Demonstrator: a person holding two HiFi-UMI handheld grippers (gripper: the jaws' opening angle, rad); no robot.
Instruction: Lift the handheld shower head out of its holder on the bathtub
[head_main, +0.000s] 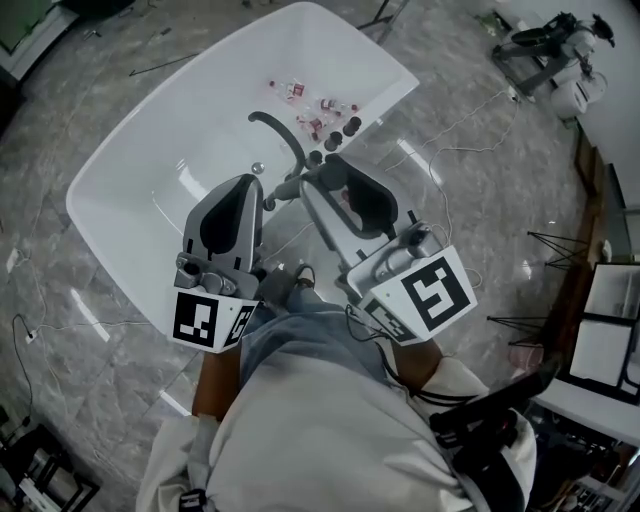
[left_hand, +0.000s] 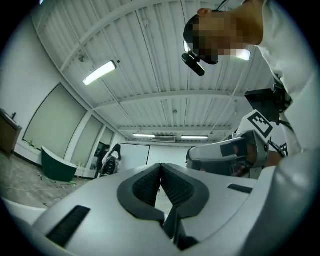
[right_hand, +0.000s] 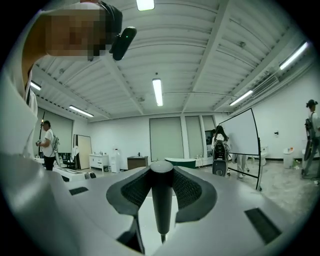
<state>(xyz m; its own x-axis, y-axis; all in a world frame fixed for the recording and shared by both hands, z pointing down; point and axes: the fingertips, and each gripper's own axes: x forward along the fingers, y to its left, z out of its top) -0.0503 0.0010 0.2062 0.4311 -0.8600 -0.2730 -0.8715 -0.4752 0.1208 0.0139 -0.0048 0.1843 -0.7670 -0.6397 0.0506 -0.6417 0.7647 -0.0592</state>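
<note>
My right gripper (right_hand: 161, 172) is shut on the shower head (right_hand: 161, 200), whose dark round handle runs lengthwise between the ribbed pads (right_hand: 135, 189) and ends level with their tips. In the head view the right gripper (head_main: 342, 175) is held level above the near rim of the white bathtub (head_main: 130, 170), and its body hides most of the handle. A curved dark faucet spout (head_main: 277, 127) rises just beyond it. Beside it my left gripper (head_main: 247, 186) hangs over the tub; in its own view the left gripper (left_hand: 160, 167) is shut, pads touching, with nothing between them.
Small bottles (head_main: 308, 103) and dark knobs (head_main: 346, 127) sit on the tub's far rim. Cables (head_main: 470, 110) trail over the marble floor, with equipment (head_main: 560, 50) at the far right. People (right_hand: 220, 150) and a green tub (left_hand: 57, 167) stand across the room.
</note>
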